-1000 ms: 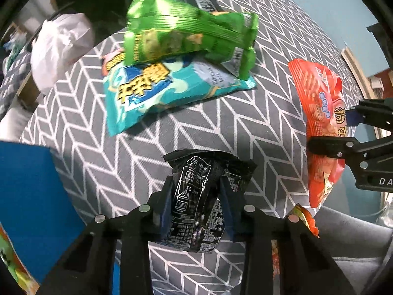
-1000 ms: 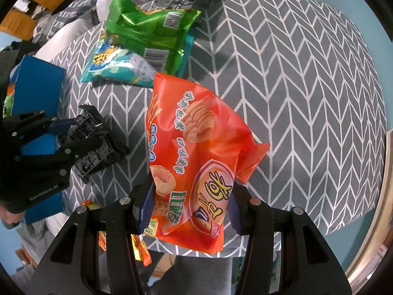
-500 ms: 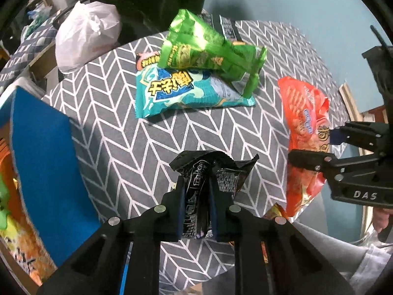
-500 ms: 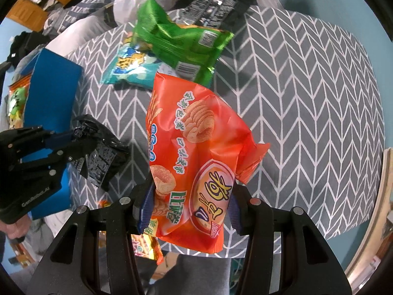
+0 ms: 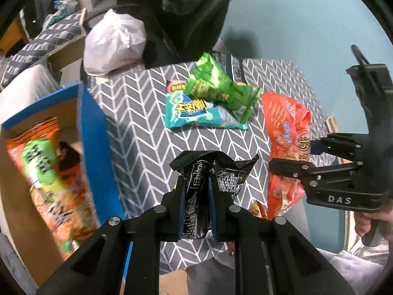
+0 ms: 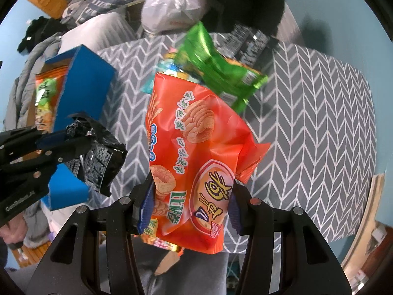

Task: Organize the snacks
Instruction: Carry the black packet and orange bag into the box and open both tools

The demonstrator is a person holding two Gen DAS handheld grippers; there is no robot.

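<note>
2 snacks hang above the table [image 5: 147, 132]: the left gripper [image 5: 196, 206] pinches the black packet [image 5: 208, 172], the right gripper [image 6: 189, 209] clamps the orange bag [image 6: 194, 162]. Next step, probably: carry both to the blue box [image 5: 91, 147].

The left gripper [image 5: 196, 206] points steeply down, its blue-padded jaws squeezed tight on a crumpled black snack packet [image 5: 208, 172]. The right gripper [image 6: 189, 206] also points steeply down, its jaws set wider and clamped on the lower part of an orange chip bag [image 6: 196, 147]. A hand [image 5: 373, 223] grips the right gripper's handle.
</note>
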